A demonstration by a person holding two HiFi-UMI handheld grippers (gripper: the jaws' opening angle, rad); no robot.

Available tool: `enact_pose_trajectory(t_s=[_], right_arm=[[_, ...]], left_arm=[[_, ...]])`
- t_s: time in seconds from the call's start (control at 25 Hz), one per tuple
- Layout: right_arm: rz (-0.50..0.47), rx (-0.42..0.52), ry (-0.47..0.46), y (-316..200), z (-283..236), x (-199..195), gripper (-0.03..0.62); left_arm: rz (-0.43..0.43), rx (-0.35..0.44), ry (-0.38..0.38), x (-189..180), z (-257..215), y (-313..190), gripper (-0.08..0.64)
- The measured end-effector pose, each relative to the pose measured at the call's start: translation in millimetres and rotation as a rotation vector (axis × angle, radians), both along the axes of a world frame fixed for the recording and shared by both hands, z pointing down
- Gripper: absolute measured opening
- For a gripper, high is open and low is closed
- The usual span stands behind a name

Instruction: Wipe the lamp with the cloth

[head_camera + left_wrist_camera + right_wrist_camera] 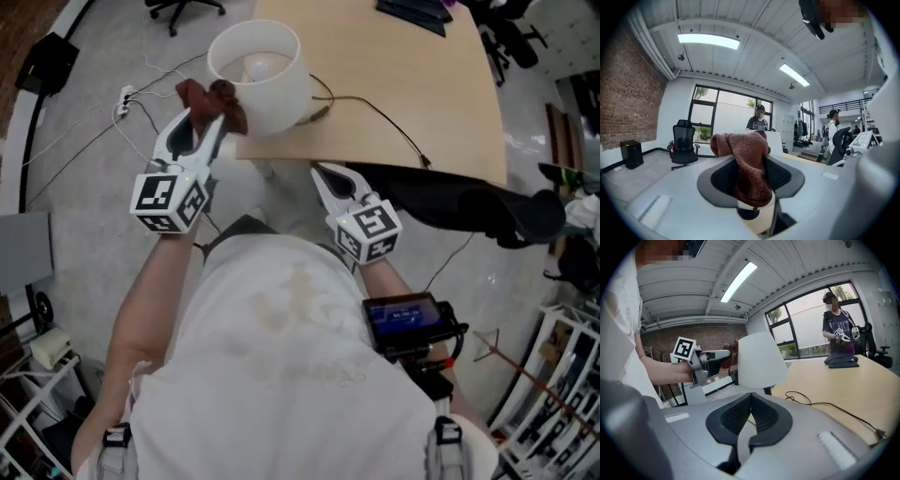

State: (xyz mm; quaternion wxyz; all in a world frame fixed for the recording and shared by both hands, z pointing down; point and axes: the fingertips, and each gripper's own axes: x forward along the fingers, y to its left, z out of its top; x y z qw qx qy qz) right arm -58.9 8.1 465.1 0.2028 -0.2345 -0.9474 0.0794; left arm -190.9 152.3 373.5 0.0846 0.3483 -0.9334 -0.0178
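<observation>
Jaws of left gripper [751, 177] pinched rust-brown terry cloth [746, 157]; right gripper [749, 420] jaws pressed together. White drum-shaded lamp [279, 92] stood on pale wooden surface [394, 84]; red brick wall [628, 103] bounded room.

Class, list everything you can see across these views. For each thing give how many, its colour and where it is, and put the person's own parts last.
lamp: one, white shade, on the table corner nearest the person
table: one, light wood, ahead of the person
cloth: one, reddish brown, next to the lamp's shade
cable: one, black, across the table from the lamp
power strip: one, white, on the floor left of the table
office chair: one, black, by the window
bystanders: two, one dark top, one light, far behind the table
left gripper: one, white with black pads, shut on the cloth
right gripper: one, white with black pads, jaws together, empty, at the table's near edge
</observation>
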Motion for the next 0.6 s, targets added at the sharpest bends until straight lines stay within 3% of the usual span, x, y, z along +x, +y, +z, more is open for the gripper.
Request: enact_pose_trajectory(t_s=[0.12,0.32,0.6], right_arm=[[-0.018,-0.001,-0.001,12.7,3.9,-10.2,0.012],[0.040,0.018,0.008,23.0,-7.0,-8.0,0.012],[0.098,0.025,-0.020,18.5,-16.0,-23.4,0.012]], left_arm=[[0.013,-0.010,-0.008,1.1,22.1,6.8,0.164],[0.112,-0.022,0.019,6.2,49.5,5.1,0.164],[0.151,-0.070,0.094,2.1,90.1,13.0,0.164]])
